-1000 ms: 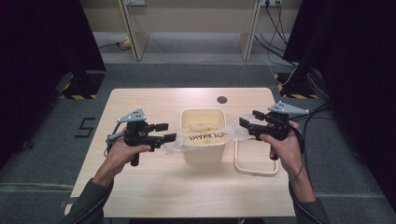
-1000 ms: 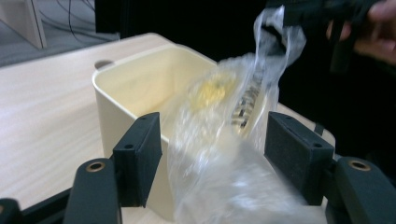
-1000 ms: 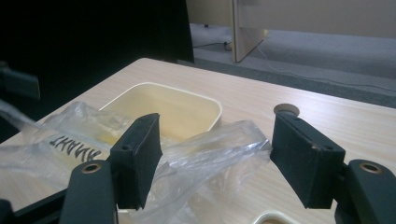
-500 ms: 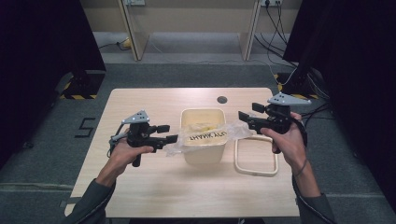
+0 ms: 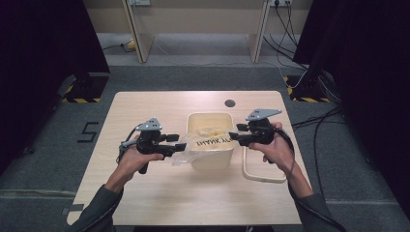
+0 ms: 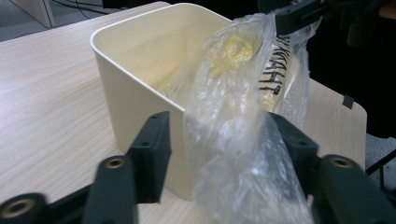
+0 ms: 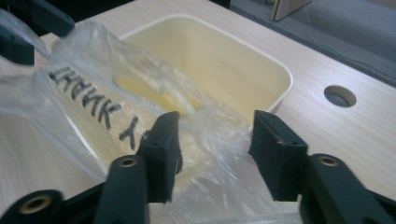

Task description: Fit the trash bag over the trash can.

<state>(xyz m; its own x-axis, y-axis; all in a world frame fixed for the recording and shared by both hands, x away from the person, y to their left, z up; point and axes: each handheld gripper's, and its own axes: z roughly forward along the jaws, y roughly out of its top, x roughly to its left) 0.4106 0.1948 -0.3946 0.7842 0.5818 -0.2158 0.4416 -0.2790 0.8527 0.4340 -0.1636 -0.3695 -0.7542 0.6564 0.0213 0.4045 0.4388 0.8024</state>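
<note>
A cream plastic bin [image 5: 211,116] stands mid-table. A clear plastic bag [image 5: 208,143] with black lettering lies over its front rim and partly inside. My left gripper [image 5: 180,143] sits at the bin's left. Its jaws have just been closing with the bag [image 6: 233,93] bunched between them; the film lies over one jaw and a gap shows at the other. My right gripper [image 5: 233,137] is at the bin's right rim. Its jaws have also just been closing, around the bag's other end [image 7: 93,102], and they stand apart with loose film between.
A cream lid [image 5: 263,176] lies flat to the right of the bin, under my right hand. A round hole [image 5: 230,103] sits in the tabletop behind the bin. Cables run over the floor at the right.
My right gripper has moved left and down to the bin's right rim and onto the bag's end. Both pairs of jaws stand narrower. The left hand has stayed put.
</note>
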